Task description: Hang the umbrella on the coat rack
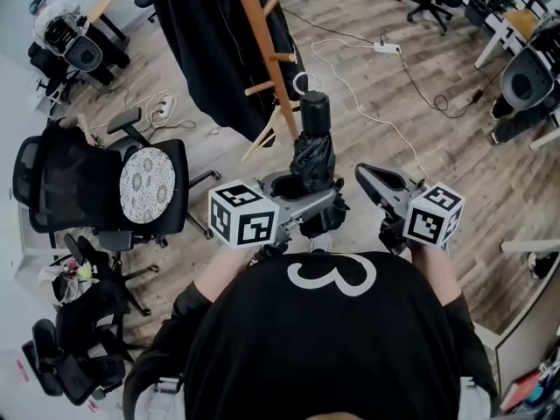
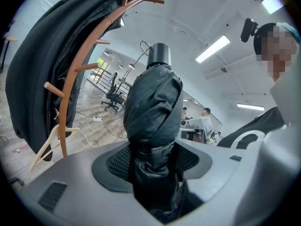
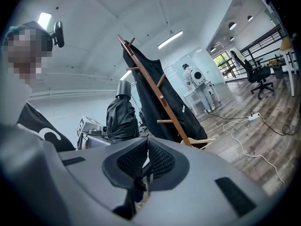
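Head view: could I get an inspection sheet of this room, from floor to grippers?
Surface: wood-plank floor.
Job's things: folded black umbrella, upright, loop on top; wooden coat rack just ahead, black coat on it.
Clutter: pale hanger low by the rack.
Grippers: left gripper jaws closed on the umbrella; right gripper jaws together, nothing clearly held.
Cables: white cable across the floor to a power strip.
Surroundings: office chairs.

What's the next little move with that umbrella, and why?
Probably lift the umbrella forward toward a bare peg on the coat rack. The left gripper clamps it upright, its loop on top, and the rack stands just ahead, apart from it.
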